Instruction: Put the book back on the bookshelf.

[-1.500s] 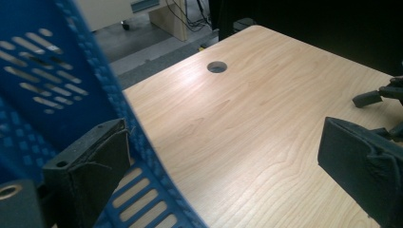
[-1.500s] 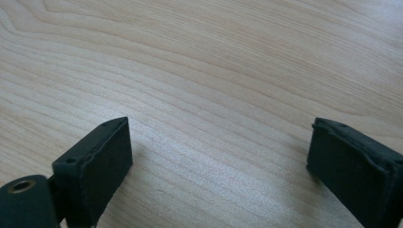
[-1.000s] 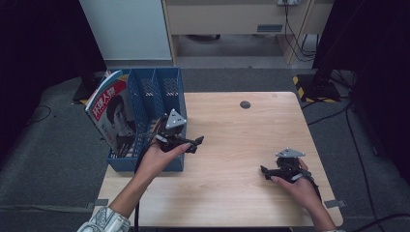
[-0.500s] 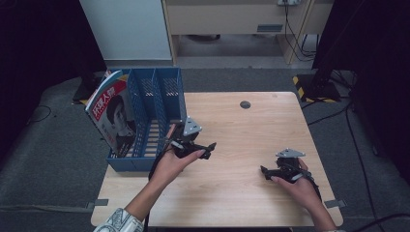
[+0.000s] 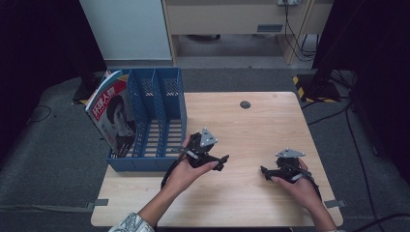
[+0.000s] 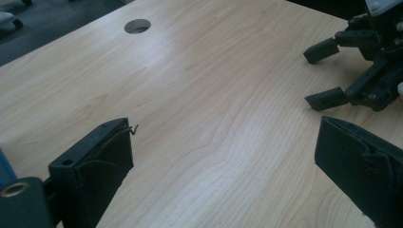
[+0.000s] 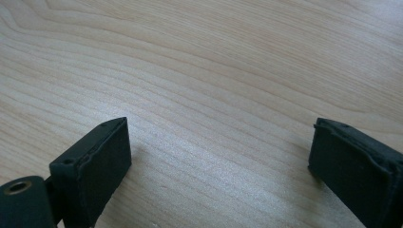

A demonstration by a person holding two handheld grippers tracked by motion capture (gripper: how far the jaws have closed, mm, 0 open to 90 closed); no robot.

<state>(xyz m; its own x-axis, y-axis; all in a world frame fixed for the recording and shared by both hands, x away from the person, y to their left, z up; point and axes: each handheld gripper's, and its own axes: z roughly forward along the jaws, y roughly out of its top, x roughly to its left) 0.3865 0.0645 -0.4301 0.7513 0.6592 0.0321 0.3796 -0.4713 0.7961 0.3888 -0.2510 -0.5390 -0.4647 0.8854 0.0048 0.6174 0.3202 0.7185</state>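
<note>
Our left gripper (image 6: 223, 156) hangs jaws wide apart over the bare wooden counter (image 6: 199, 85), the right gripper (image 6: 328, 71) ahead, likewise parted.

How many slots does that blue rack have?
3 in the blue rack: the left one holds the magazine, the middle and right ones look empty, though their floors are partly hidden.

Red Chinese characters, too small to read, on the magazine (image 5: 114, 112) cover in the blue rack (image 5: 159, 104)

Blue rack, pale wood, black grippers

Blue slotted plastic file rack (image 5: 154, 121); red-and-white magazine (image 5: 112, 113); light wood-grain table (image 5: 261, 130); black left gripper (image 5: 220, 162), black right gripper (image 5: 266, 172).
</note>
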